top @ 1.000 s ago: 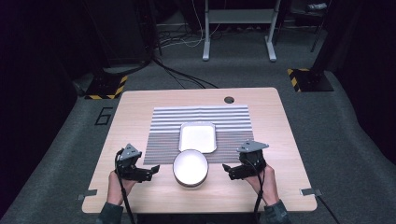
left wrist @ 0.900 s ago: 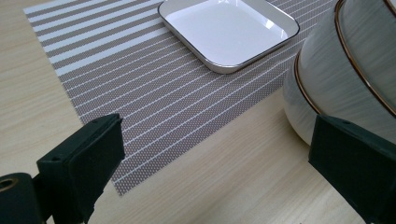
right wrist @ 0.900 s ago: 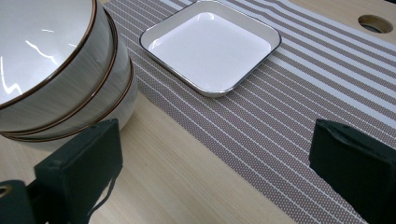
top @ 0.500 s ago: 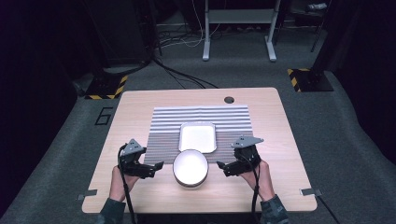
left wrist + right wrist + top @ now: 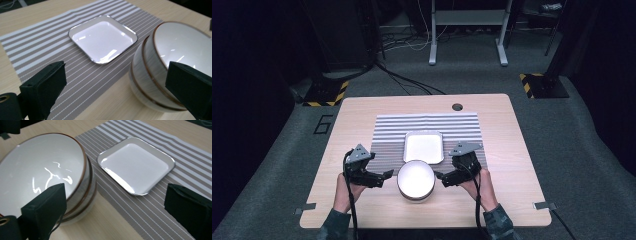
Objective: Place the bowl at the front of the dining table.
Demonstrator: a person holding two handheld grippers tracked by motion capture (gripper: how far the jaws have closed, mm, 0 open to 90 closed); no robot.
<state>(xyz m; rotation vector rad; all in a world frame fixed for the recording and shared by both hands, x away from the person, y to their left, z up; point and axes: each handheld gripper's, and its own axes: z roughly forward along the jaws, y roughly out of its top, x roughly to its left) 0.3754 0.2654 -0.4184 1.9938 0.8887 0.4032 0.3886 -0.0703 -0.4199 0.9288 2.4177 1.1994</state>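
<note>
A stack of white bowls with brown rims [image 5: 415, 179] [image 5: 170, 62] [image 5: 47, 175] stands near the table's front edge, half on the striped placemat [image 5: 427, 137]. Behind it on the mat lies a square white plate [image 5: 423, 146] [image 5: 103, 37] [image 5: 136, 165]. My left gripper [image 5: 381, 176] [image 5: 117, 92] is open just left of the bowls, its right jaw near the stack's side. My right gripper [image 5: 443, 178] [image 5: 117, 212] is open just right of the bowls, its left jaw in front of the stack's rim. Neither holds anything.
The wooden table [image 5: 362, 112] has a round cable hole [image 5: 457, 107] at the back. Cables [image 5: 402, 80] run over the grey floor beyond it, near a metal stand [image 5: 467, 30] and yellow-black striped feet [image 5: 326, 93].
Both grippers have moved inward toward the bowl stack and now flank it closely. The bowls and plate have not moved.
</note>
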